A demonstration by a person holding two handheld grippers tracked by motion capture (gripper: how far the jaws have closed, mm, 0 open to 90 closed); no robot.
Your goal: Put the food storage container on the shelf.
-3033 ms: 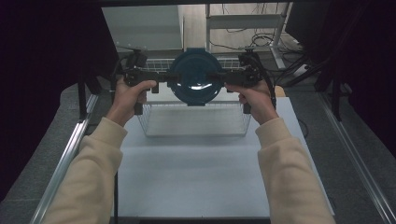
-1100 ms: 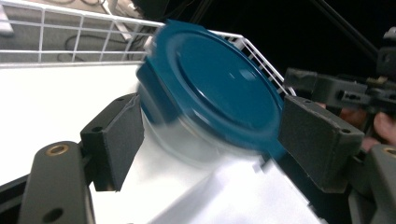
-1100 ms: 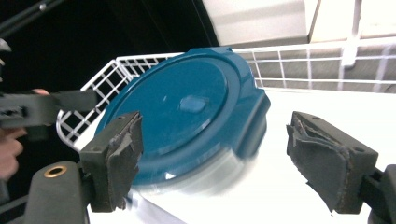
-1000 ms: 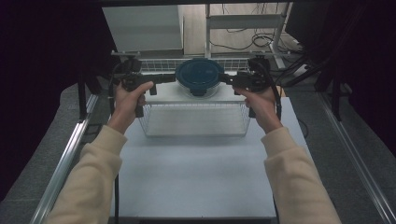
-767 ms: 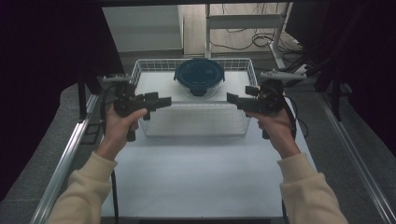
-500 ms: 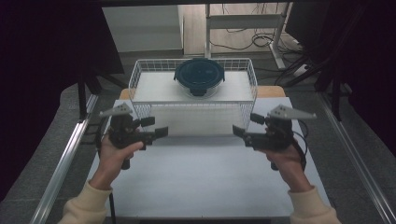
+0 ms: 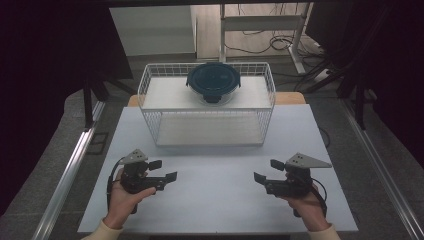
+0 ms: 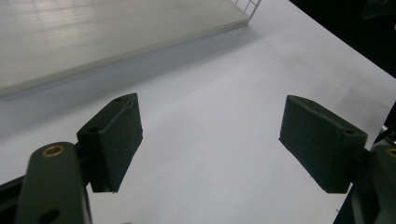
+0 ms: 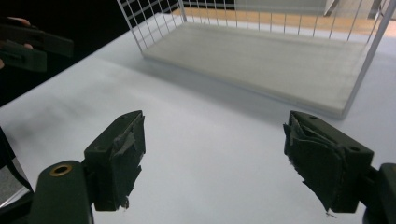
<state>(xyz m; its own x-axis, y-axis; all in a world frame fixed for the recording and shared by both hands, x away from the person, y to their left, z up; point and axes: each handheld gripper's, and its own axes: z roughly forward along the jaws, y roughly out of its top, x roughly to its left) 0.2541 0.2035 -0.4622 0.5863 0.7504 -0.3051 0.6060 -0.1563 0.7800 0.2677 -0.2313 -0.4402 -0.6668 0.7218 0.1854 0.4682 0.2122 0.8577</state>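
Dark-blue round lidded bowl (image 7: 213,82) sitting on top of the wire rack (image 7: 150,90) at the far side of the counter (image 7: 215,200), well ahead and midway between left tongs (image 7: 166,171) and right tongs (image 7: 266,171), both low, pointing inward, wide open, empty.

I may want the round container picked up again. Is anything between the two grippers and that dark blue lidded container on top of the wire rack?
Nothing visible blocks the way. The left gripper and right gripper sit low over the bare table, both open and empty. The container rests on the wire rack, reachable from above.
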